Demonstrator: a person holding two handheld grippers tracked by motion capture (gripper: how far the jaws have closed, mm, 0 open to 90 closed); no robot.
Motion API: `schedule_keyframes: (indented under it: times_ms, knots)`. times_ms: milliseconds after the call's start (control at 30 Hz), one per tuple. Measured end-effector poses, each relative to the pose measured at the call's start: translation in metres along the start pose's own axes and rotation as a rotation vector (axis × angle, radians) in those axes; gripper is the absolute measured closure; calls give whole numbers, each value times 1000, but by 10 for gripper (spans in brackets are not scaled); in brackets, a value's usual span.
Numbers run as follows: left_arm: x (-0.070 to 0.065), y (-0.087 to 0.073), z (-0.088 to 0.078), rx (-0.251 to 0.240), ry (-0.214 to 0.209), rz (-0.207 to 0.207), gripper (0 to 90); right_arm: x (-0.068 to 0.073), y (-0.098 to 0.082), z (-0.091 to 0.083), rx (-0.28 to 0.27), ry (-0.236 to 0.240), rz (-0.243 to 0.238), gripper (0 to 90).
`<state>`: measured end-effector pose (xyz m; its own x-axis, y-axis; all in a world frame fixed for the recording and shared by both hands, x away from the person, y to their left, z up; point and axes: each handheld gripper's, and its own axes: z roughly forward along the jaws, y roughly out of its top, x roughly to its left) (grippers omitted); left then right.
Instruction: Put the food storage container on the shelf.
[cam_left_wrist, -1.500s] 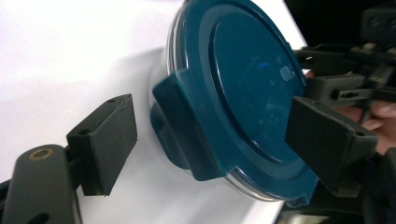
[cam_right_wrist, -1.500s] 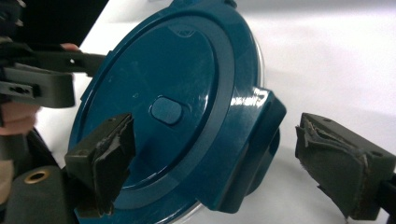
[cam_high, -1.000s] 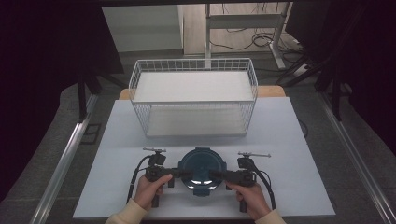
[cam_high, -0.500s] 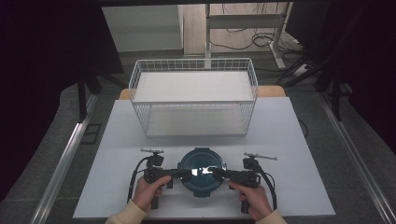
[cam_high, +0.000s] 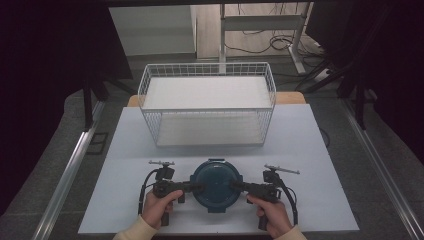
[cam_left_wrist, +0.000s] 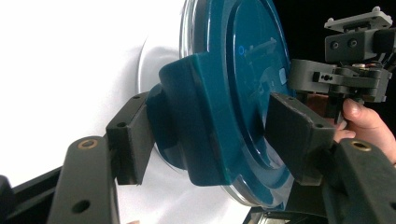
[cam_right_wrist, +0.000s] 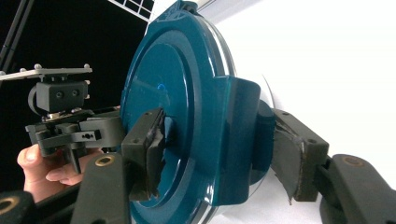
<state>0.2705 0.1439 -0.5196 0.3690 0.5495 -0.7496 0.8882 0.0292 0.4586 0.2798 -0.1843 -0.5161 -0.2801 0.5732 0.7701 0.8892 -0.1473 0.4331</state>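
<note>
Right gripper view shows our right gripper pinching the container clasp; we close the spread left gripper likewise.

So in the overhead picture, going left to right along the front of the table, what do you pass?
The left hand → the left gripper at the lid's left latch → the round teal container lid → the right gripper clamped on its right latch → the right hand.

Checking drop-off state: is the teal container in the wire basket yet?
No, the teal container sits on the table in front of the wire basket.
</note>
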Motion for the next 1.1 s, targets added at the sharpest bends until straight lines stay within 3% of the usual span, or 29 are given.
schedule_keyframes:
  times_ms: [267,867,1100]
  knots:
    - [-3,-1,-2,-13,7,9,375,2,-1,-3,-18,5,7,426]
    - [-12,-1,-10,-52,0,30,406,15,2,-11,-46,5,-126,427]
    - [-13,1,-12,-50,-2,40,409,18,2,-12,-53,8,-144,427]
